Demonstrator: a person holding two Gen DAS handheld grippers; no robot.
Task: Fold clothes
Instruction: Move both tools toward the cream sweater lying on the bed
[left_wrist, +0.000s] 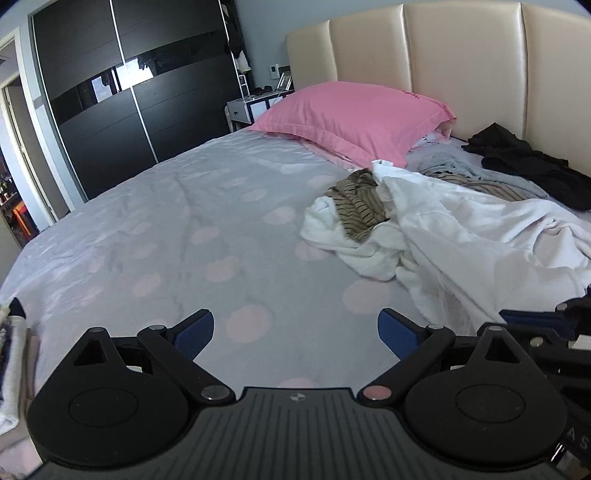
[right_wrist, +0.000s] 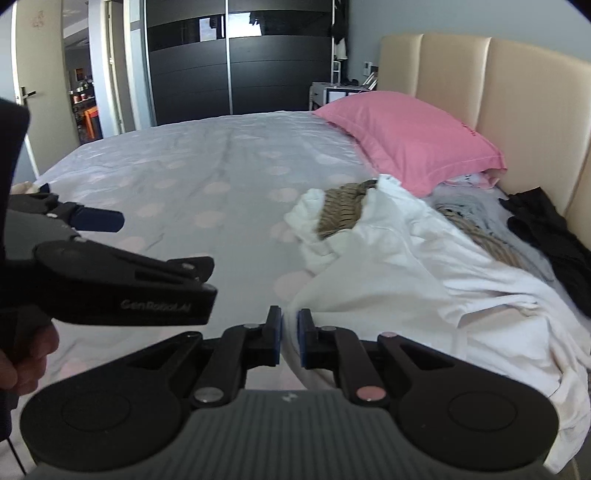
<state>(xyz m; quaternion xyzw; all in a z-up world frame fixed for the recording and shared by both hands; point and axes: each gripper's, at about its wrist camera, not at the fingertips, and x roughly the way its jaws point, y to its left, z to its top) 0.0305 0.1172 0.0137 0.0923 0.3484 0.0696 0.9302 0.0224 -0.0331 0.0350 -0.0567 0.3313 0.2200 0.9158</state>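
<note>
We hold 2 grippers over a bed (left_wrist: 155, 229) with a grey cover printed with pale pink dots. The left gripper (left_wrist: 295, 334) has its blue pads (left_wrist: 195, 334) wide apart, with only the cover showing between them. The right gripper (right_wrist: 290, 338) has its pads nearly together, pinched on the edge of a white garment (right_wrist: 424, 280) that runs between them.

That white garment lies crumpled on the right side of the bed, below a pink pillow (left_wrist: 354, 114). A tan striped garment (left_wrist: 356, 205) sits bunched in its folds, and a black garment (left_wrist: 532, 162) lies further right against the cream headboard (left_wrist: 461, 55).

In the right wrist view the left gripper (right_wrist: 99, 219) appears side-on at the left, and its black body reads "GenRobot.AI", slightly blurred. A dark wardrobe (left_wrist: 122, 92) stands behind the bed.
</note>
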